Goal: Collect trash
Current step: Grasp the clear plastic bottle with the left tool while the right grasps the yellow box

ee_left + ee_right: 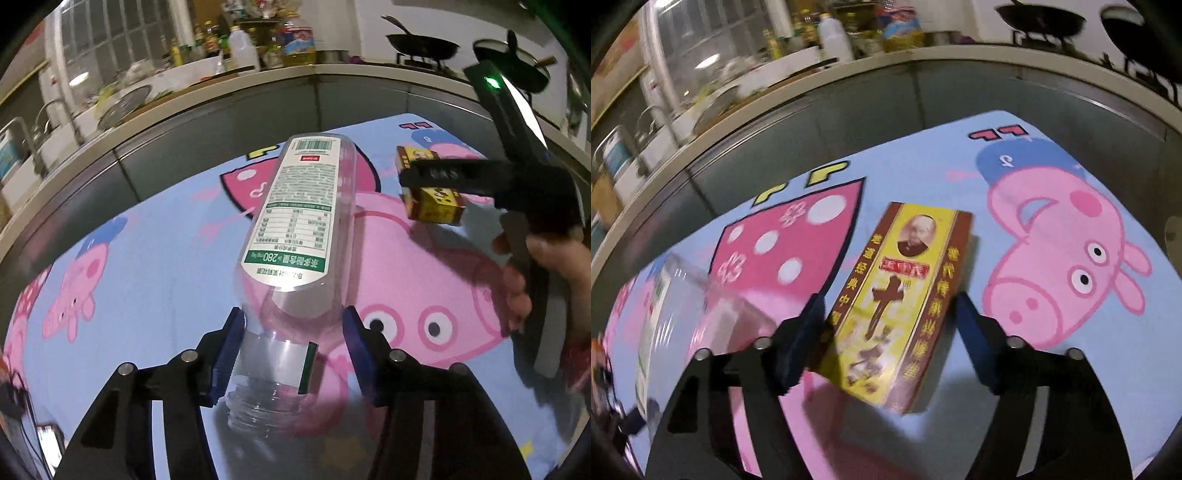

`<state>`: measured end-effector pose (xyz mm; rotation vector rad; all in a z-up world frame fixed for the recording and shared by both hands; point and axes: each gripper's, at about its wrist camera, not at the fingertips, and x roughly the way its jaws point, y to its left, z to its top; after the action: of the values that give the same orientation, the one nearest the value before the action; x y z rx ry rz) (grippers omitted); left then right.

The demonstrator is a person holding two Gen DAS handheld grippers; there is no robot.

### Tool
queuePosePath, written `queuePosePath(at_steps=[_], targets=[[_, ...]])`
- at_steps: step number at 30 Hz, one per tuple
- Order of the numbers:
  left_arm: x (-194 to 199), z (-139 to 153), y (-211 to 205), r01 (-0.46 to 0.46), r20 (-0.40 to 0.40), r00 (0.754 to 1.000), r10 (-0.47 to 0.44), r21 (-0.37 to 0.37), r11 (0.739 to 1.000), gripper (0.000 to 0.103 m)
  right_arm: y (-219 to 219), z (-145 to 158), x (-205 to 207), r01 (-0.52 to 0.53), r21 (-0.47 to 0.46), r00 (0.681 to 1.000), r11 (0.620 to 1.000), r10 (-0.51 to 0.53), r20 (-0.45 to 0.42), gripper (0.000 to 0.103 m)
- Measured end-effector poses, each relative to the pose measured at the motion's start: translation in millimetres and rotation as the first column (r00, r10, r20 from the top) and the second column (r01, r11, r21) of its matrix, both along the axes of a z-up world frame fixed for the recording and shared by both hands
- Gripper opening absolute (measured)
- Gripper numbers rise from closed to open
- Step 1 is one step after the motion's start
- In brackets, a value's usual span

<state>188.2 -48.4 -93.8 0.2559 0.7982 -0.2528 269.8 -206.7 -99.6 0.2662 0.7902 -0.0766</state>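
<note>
Left gripper [291, 358]: blue pads clamped on the neck of a clear empty plastic bottle [295, 236], base toward 12 o'clock, white-green label reading "280"; cartoon-pig blue cloth [147, 258] beneath; right gripper [890, 332] grasps a yellow-brown cardboard box [901, 295] with portrait and Chinese characters, at 2 o'clock from the bottle.
</note>
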Motion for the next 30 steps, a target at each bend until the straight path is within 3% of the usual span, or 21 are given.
queuePosePath(at_steps=[4,13,16,23,30], targets=[[-12.7,0.1,4.5,-0.028,-0.010,1.000,0.028,-0.024,0.999,0.054,7.5,-0.2,-32.6,-0.055,0.001,0.998,0.998,0.055,0.011,0.060],[-36.0,0.2,10.8,-0.049,-0.028,0.998,0.048,-0.045,0.998,0.053,36.3,-7.0,-134.4,-0.208,-0.027,0.977,0.978,0.209,0.034,0.059],[-44.9,0.3,11.0,-0.053,-0.032,0.998,0.052,-0.041,0.998,0.042,37.5,-9.4,-160.5,-0.225,-0.019,0.974,0.974,0.226,0.036,0.059],[-57.3,-0.3,13.5,-0.067,-0.047,0.997,0.065,-0.044,0.997,0.041,30.3,-13.7,-199.4,-0.220,-0.003,0.975,0.976,0.219,0.041,0.059],[-66.6,1.0,11.8,-0.075,-0.040,0.996,0.074,-0.028,0.997,0.041,17.7,-12.0,-214.0,-0.179,0.025,0.983,0.984,0.177,0.052,0.075]])
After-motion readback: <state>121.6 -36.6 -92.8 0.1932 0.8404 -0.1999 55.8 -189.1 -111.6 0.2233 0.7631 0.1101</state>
